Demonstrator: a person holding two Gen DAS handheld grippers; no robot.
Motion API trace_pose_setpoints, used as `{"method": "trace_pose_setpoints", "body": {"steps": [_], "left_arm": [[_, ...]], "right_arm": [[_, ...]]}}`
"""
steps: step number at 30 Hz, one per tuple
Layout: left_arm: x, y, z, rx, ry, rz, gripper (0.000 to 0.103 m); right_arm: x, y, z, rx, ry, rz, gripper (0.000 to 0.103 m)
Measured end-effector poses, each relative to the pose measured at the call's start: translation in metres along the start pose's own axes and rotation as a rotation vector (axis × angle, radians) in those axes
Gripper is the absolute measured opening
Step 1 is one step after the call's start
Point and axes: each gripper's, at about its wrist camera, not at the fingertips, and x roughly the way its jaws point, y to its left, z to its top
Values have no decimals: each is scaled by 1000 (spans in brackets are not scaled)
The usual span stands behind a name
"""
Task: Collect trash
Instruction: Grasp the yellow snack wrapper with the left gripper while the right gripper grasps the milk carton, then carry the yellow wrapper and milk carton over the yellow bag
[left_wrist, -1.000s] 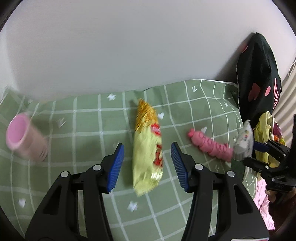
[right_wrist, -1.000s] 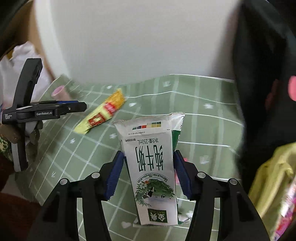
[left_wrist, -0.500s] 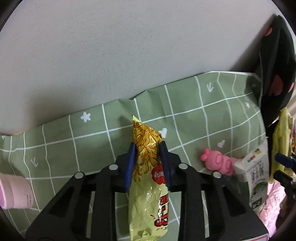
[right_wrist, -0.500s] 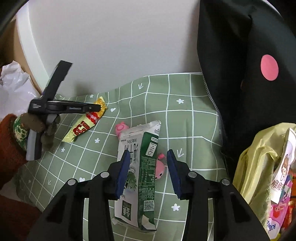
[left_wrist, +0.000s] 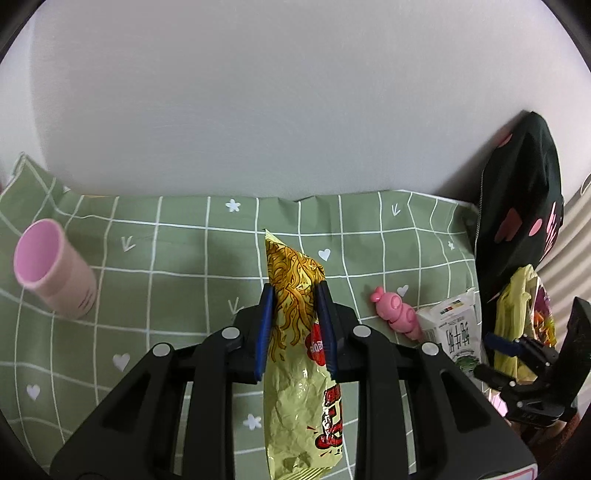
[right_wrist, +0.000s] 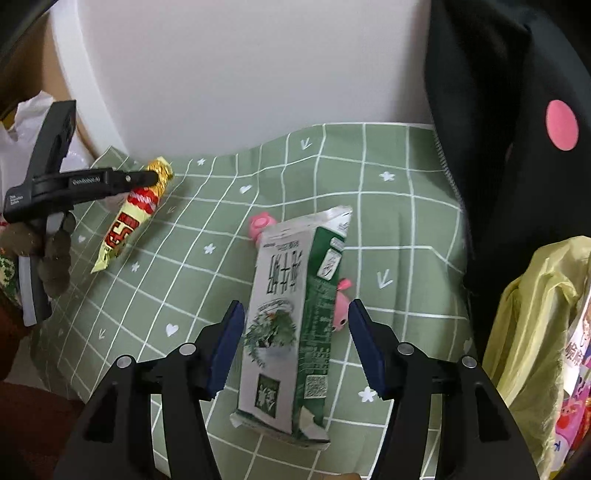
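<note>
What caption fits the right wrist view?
Right gripper open around the milk carton lying on the green checked cloth.

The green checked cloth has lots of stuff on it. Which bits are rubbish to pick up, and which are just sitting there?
Rubbish for the job:
- noodle snack packet, pinched in the left gripper
- milk carton, lying between the open fingers of the right gripper

Probably just lying about:
- pink cup
- pink toy
- black bag

Pink toy (right_wrist: 341, 306) mostly hidden behind milk carton (right_wrist: 291, 321).
</note>
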Motion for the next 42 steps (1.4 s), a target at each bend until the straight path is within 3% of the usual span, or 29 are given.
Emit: {"method": "trace_pose_setpoints", "body": {"steps": [9, 16, 19, 20, 22, 27, 34, 42], "left_arm": [[-16, -18, -15, 63, -9, 8, 23], [-29, -23, -22, 96, -9, -15, 23], [-32, -25, -22, 100, -14, -15, 23], [-34, -27, -22, 104, -19, -18, 23], [-35, -31, -20, 117, -29, -20, 23], [-39, -43, -16, 153, -45, -40, 23], [-33, -56, -16, 182, -23, -70, 23], [4, -62, -22, 198, 125, -85, 25]], "right_arm": [[25, -3, 25, 23, 3, 5, 55], [50, -37, 43, 96, 56, 128, 55], [57, -28, 38, 52, 110, 182, 51], [57, -23, 38, 26, 109, 180, 41], [52, -7, 34, -38, 104, 148, 35], [20, 11, 33, -78, 28, 86, 34], [-27, 4, 35, -67, -72, 31, 34], [-49, 1, 34, -55, -127, -31, 34]]}}
